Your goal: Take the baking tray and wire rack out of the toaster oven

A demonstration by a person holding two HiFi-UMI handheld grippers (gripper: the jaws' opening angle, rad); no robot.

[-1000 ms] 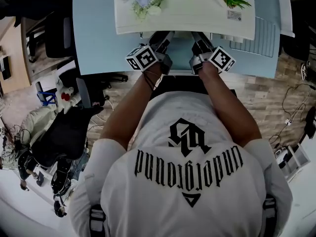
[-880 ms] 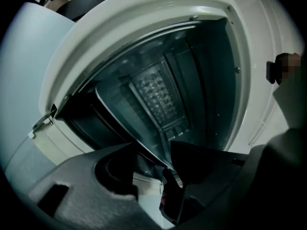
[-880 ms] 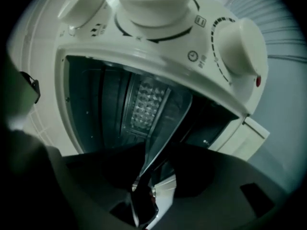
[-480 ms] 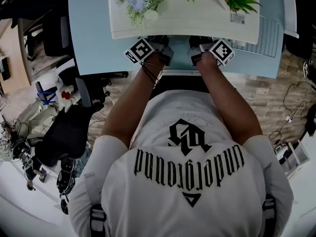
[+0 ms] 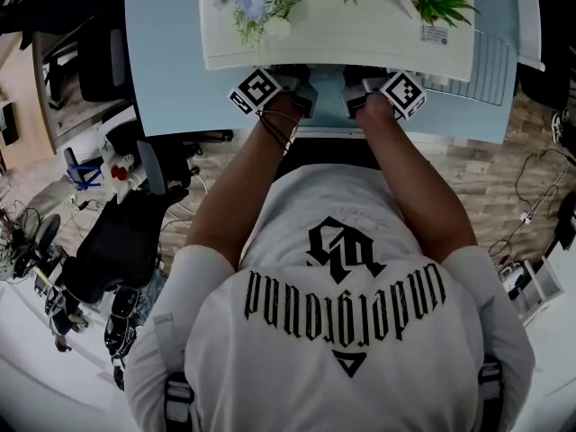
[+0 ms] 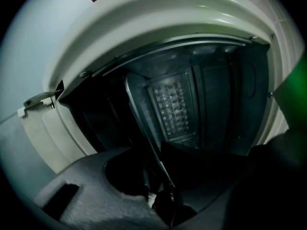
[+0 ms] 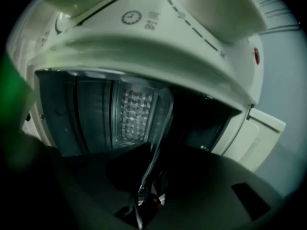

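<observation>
Your left tongs [image 6: 163, 202] and right tongs [image 7: 144, 200] went into oven [image 6: 158, 23] at 12 o'clock, just clenching tray [image 6: 172, 109] rim. Rim runs 9-to-3; pull toward 6.

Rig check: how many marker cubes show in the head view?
2. One marker cube on the left gripper, another on the right gripper, both before the toaster oven; their jaws have just closed onto the baking tray. None seems hidden.
</observation>
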